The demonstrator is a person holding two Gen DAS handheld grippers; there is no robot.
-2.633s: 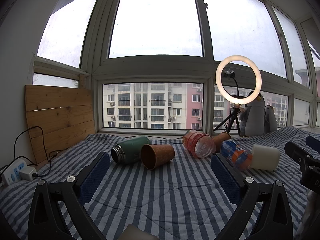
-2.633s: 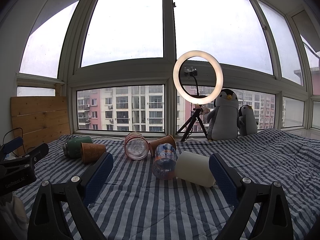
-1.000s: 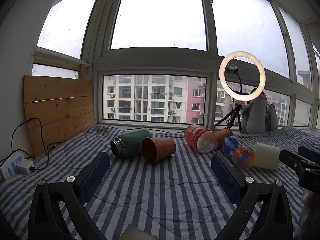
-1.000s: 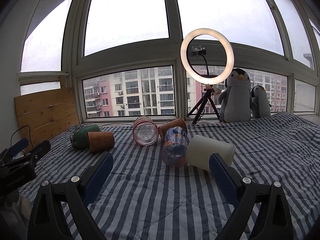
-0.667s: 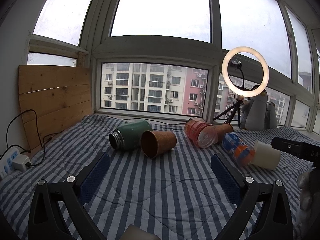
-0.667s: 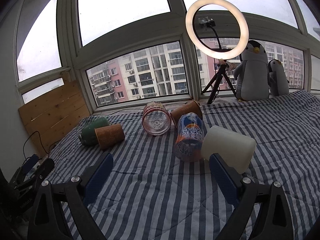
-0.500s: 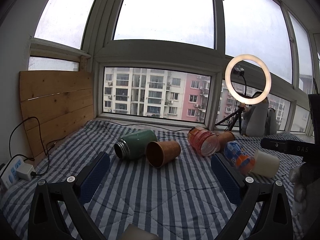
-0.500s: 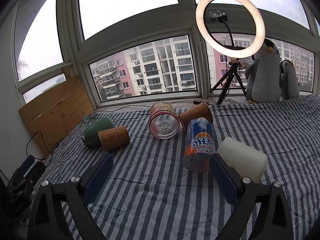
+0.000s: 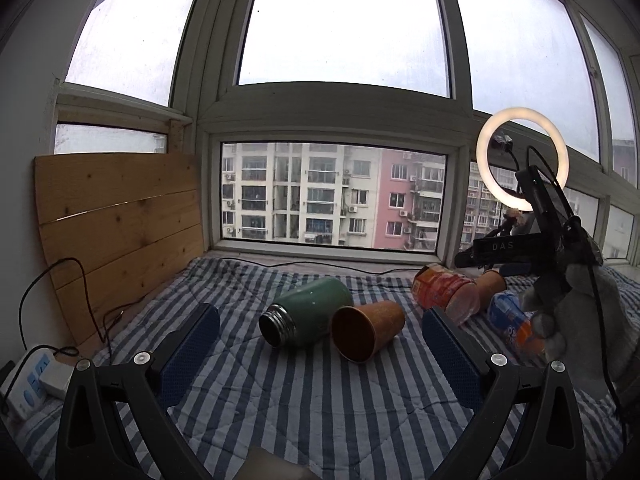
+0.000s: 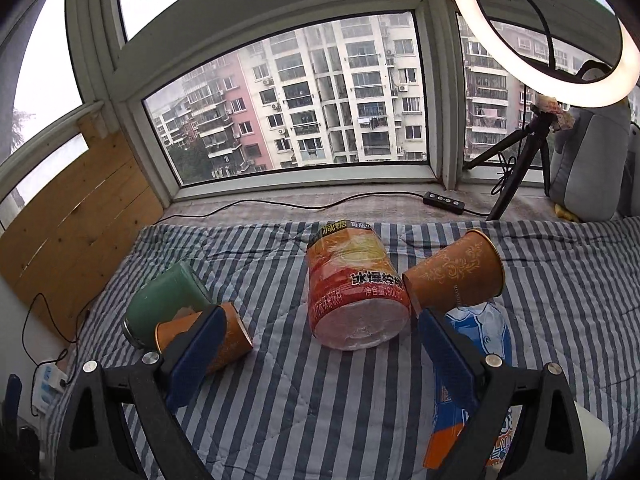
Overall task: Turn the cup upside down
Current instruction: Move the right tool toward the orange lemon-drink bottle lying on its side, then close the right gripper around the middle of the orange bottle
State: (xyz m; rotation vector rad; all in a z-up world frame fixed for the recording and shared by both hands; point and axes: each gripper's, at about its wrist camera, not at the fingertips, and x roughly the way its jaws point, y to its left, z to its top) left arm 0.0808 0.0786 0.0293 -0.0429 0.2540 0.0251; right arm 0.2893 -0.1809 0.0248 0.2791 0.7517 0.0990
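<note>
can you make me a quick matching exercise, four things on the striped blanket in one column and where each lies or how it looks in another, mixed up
Things:
1. green flask
2. plain brown cup
3. orange-label bottle
4. patterned brown cup

Descriptions:
A. on its side, clear base toward the right wrist camera
B. on its side, dark metal mouth toward the left wrist camera
C. on its side right of the orange-label bottle, rim pointing away
D. on its side against the flask, open mouth toward the left wrist camera

Pairs: 1-B, 2-D, 3-A, 4-C
</note>
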